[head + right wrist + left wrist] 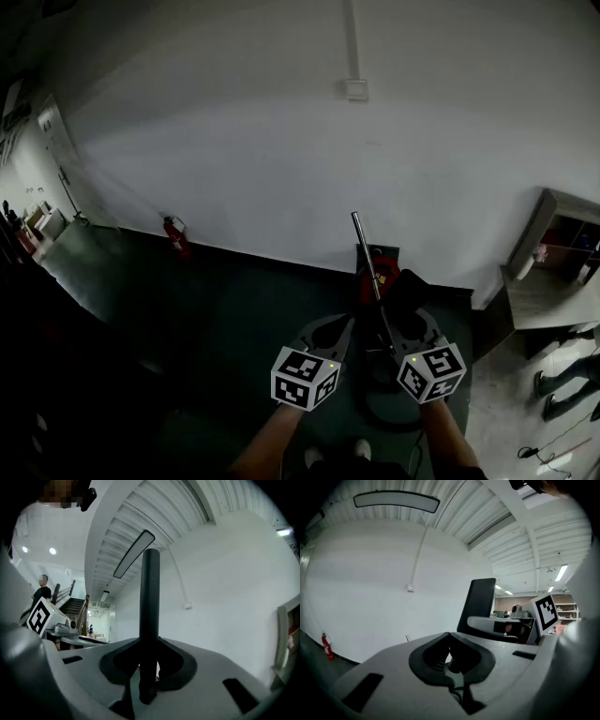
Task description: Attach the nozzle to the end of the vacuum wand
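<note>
Your right gripper (149, 667) is clamped on the black nozzle (150, 597), which stands upright in it. Your left gripper (449, 651) is closed and empty; the metal wand (366, 253) rises just ahead, between both grippers.

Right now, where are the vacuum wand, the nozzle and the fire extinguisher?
vacuum wand (364, 247), head view, middle of metal tube.
nozzle (150, 597), right gripper view, black shaft above jaws.
fire extinguisher (176, 238), head view, red body.
</note>
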### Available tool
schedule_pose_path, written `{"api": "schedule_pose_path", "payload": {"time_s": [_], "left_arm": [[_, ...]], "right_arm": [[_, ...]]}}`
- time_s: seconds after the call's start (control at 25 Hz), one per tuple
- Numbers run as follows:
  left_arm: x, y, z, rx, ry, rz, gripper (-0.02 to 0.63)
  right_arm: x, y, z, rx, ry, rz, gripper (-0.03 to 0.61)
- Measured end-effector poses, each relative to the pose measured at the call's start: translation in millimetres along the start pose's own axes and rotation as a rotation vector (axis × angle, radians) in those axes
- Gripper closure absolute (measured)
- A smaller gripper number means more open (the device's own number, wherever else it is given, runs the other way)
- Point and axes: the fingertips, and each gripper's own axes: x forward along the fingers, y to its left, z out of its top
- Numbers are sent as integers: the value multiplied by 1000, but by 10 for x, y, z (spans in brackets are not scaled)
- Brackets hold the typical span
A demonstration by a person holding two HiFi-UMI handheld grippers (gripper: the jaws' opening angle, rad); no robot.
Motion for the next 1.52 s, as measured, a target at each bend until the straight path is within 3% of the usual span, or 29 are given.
{"api": "schedule_pose_path", "payload": {"time_s": [0.88, 1.52], "left_arm": [[-121, 141, -108, -21, 11, -3, 609], [-330, 353, -269, -31, 33, -81, 609]], "right_arm": [[42, 84, -63, 35, -5, -21, 489], [83, 400, -205, 32, 2, -104, 489]]}}
